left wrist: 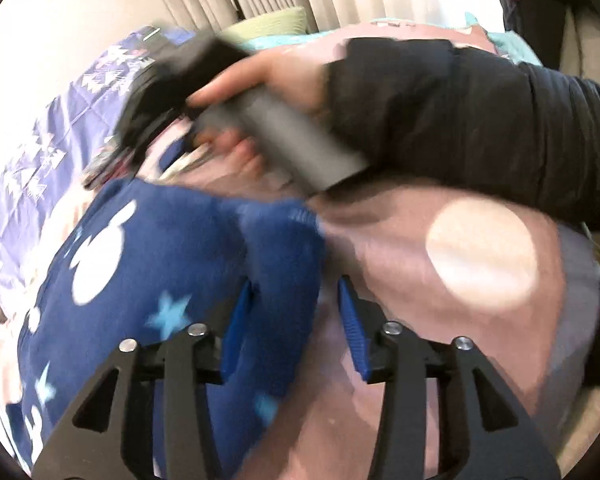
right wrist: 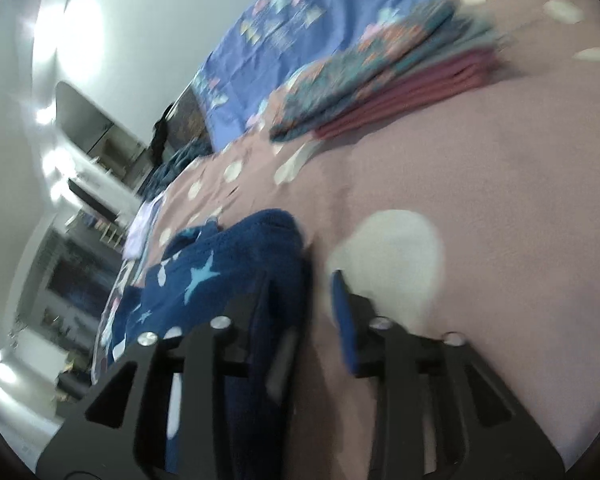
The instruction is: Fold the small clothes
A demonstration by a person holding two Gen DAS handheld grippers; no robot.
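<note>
A soft, light navy star-print garment (left wrist: 188,280) lies bunched on the pink bed cover (left wrist: 440,320). Both the left claw (left wrist: 296,312) and right claw (right wrist: 300,300) are open, straddling its folded edge, likely the best hold.

Motion blur smears the right claw (left wrist: 140,128), and the navy garment (right wrist: 236,264) hides one finger's tip.

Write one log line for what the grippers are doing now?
left gripper: open, straddling blue garment edge | right gripper: open, at same garment | folded stack: on pink blanket
</note>
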